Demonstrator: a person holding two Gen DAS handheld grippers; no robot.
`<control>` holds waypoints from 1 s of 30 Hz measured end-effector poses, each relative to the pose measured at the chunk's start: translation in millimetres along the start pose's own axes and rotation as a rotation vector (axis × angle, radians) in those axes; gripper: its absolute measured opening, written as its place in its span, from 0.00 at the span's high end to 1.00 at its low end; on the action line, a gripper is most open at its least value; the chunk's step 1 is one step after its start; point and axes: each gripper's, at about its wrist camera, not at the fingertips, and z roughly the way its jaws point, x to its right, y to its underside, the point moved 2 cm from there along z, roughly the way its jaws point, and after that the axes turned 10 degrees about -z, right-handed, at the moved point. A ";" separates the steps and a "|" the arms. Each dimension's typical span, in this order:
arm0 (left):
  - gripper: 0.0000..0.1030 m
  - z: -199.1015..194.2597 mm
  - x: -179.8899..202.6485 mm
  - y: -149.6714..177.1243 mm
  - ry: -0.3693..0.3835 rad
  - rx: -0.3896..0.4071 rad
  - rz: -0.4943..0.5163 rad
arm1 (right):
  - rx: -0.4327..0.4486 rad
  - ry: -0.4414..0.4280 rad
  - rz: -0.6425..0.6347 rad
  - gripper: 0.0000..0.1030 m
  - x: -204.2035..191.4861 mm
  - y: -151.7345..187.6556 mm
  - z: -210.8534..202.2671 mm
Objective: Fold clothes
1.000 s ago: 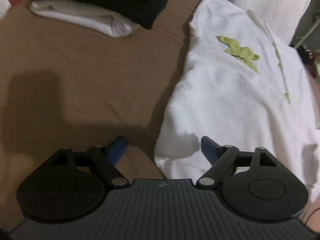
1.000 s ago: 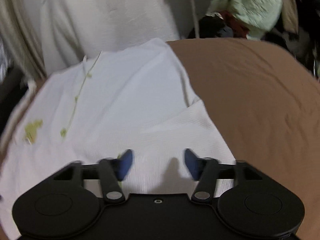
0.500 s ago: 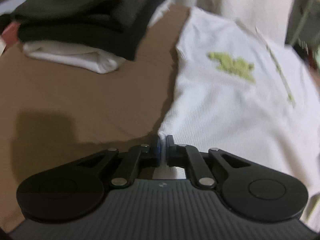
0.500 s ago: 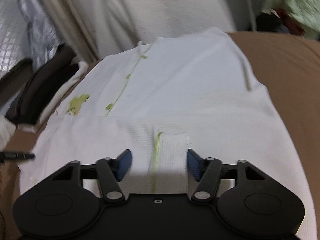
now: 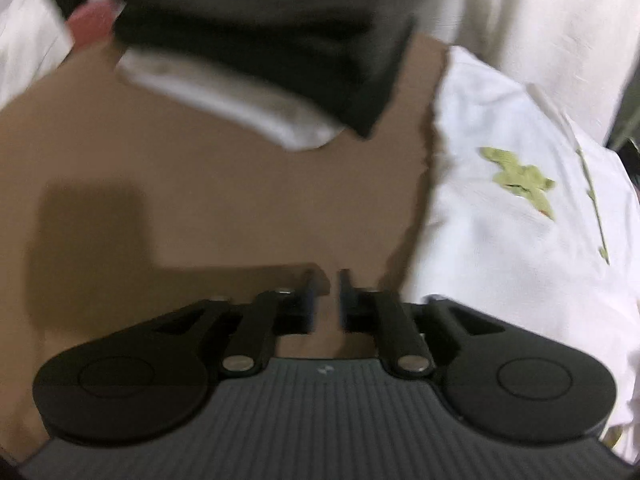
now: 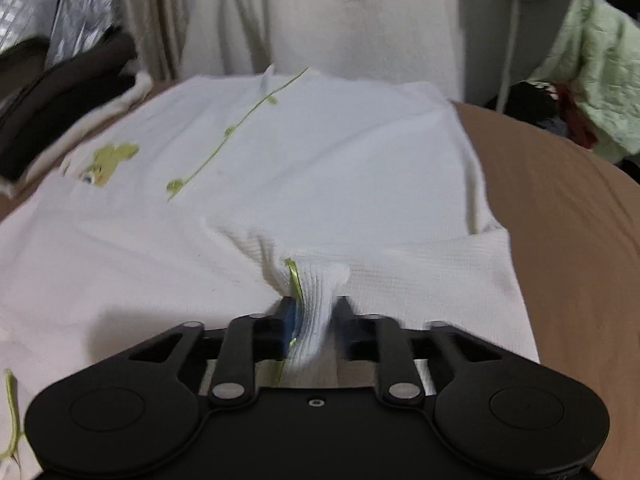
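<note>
A white waffle-knit garment [image 6: 320,160] with a green motif [image 6: 108,160] and a green vine line [image 6: 236,128] lies spread on the brown surface [image 6: 560,220]. My right gripper [image 6: 314,312] pinches a bunched fold of its near edge with green trim. Both pads touch the cloth, and the jaws are opening. In the left wrist view the garment [image 5: 500,240] lies to the right. My left gripper [image 5: 325,280] hovers over the bare brown surface [image 5: 200,180] just left of the garment's edge. Its jaws are opening, a narrow gap with nothing between them.
A stack of folded clothes [image 5: 260,40], dark ones on top of a white one, sits at the far left of the surface. It also shows as the dark stack [image 6: 60,92] in the right wrist view. Pale cloth [image 6: 320,20] hangs behind. A light green quilted cloth [image 6: 600,60] lies far right.
The left gripper shut at the garment's corner, then parted again and now sits off the cloth over the brown surface. The right jaws narrowed from wide open onto the green-trimmed fold, which now bunches up.
</note>
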 end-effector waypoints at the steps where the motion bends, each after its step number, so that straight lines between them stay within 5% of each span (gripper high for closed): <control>1: 0.42 0.2 3.6 0.0 0.028 -0.001 -0.006 | -0.007 0.005 0.007 0.58 0.8 -0.1 -1.1; 5: 0.23 6.5 6.8 -1.0 0.132 -0.045 -0.081 | 0.000 0.038 -0.038 0.49 3.0 0.2 -10.3; 8: 0.20 17.9 -0.4 -1.5 0.093 -0.103 -0.197 | 0.012 0.042 -0.044 0.49 3.3 -0.4 -18.2; 12: 0.20 27.9 3.4 0.1 0.084 -0.115 -0.167 | 0.019 0.047 -0.056 0.49 1.1 2.0 -23.3; 13: 0.26 28.0 6.2 1.1 0.080 -0.106 -0.144 | 0.019 0.050 -0.062 0.49 0.6 2.5 -24.0; 15: 0.89 25.1 12.9 1.8 0.045 -0.068 -0.090 | 0.015 0.054 -0.059 0.47 1.9 3.9 -23.9; 16: 1.00 23.3 12.3 0.9 0.026 -0.044 -0.099 | 0.012 0.055 -0.056 0.45 2.8 4.6 -23.6; 20: 1.00 19.4 9.8 -5.5 -0.134 0.042 -0.048 | 0.002 0.060 -0.044 0.44 7.5 5.9 -21.5; 24: 0.98 23.6 -9.3 -11.8 -0.100 -0.033 -0.146 | -0.013 0.067 -0.056 0.39 9.2 7.6 -21.6; 26: 0.97 25.7 -13.8 -13.5 -0.024 -0.070 -0.202 | -0.016 0.070 -0.061 0.37 11.0 8.8 -21.7; 30: 0.94 16.9 7.1 -9.2 -0.037 -0.006 -0.098 | 0.001 0.077 -0.033 0.36 19.6 5.4 -24.1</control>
